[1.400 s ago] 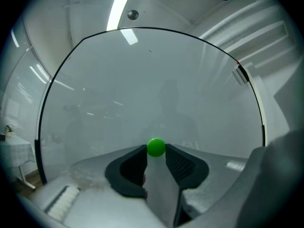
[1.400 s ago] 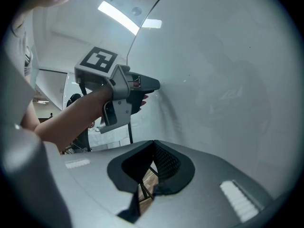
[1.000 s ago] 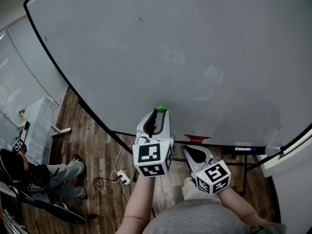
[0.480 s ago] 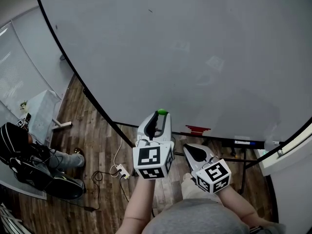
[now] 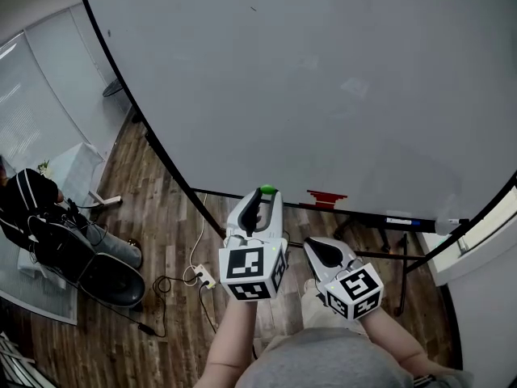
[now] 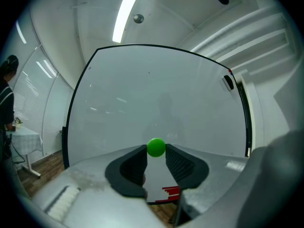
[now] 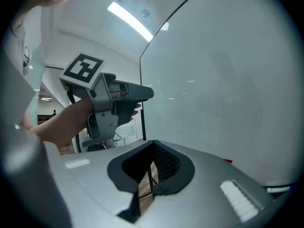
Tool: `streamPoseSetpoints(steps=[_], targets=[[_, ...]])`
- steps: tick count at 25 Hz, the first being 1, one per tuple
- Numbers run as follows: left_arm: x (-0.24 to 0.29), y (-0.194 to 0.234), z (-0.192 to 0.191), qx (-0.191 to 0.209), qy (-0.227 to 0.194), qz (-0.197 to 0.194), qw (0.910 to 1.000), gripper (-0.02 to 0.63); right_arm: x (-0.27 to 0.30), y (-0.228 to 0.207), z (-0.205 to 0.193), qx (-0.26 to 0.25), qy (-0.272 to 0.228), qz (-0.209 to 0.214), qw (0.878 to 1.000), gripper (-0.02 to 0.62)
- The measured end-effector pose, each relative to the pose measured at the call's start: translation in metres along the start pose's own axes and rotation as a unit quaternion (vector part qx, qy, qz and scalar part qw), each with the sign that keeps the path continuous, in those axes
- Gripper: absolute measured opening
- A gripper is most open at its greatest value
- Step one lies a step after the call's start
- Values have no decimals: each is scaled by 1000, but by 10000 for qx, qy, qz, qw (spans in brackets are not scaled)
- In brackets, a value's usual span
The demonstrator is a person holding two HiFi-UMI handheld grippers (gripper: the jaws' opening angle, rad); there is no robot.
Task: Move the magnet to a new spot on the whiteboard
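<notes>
A small green round magnet [image 5: 266,190] sits between the tips of my left gripper [image 5: 264,194], which is shut on it. In the left gripper view the magnet [image 6: 156,147] is pinched by the black pads, with the big whiteboard [image 6: 156,99] standing some way beyond it. In the head view the whiteboard [image 5: 323,87] fills the upper part and the magnet hangs in front of its lower edge, off the surface. My right gripper [image 5: 316,250] is lower and to the right, shut with nothing in it; its pads [image 7: 161,163] meet at the tips.
A red eraser [image 5: 326,196] and a marker [image 5: 401,221] lie on the board's tray. A power strip with cables [image 5: 202,277] lies on the wooden floor. A person on a chair [image 5: 36,208] sits at the left beside a white table [image 5: 74,162].
The whiteboard's lower edge has slid up and away in the head view, and more floor shows. Both grippers keep their place in the picture, the magnet still held. The seated person has shifted at the left.
</notes>
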State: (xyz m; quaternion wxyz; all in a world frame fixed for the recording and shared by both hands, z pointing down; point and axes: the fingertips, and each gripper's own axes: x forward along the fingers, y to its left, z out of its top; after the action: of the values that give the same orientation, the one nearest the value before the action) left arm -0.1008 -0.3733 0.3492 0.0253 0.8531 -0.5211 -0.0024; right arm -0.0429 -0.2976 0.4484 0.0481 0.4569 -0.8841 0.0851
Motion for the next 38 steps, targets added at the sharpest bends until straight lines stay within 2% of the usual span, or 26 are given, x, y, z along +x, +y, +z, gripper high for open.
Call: streamPoseSetpoints(steps=[16,29,38], targets=[[-52,-24,-3,-34,45,-52,10000,133,-46,31,-10,74,-40,-135,9999,-11],[-46,-43,7,38,33,-497,9987,133,-73,21,-7,211,-106,-766,9968,-11],[-23,-63,17,131,-12,-834,9964,133,-77,6,-1,220,-153,-1009,9945,-11]])
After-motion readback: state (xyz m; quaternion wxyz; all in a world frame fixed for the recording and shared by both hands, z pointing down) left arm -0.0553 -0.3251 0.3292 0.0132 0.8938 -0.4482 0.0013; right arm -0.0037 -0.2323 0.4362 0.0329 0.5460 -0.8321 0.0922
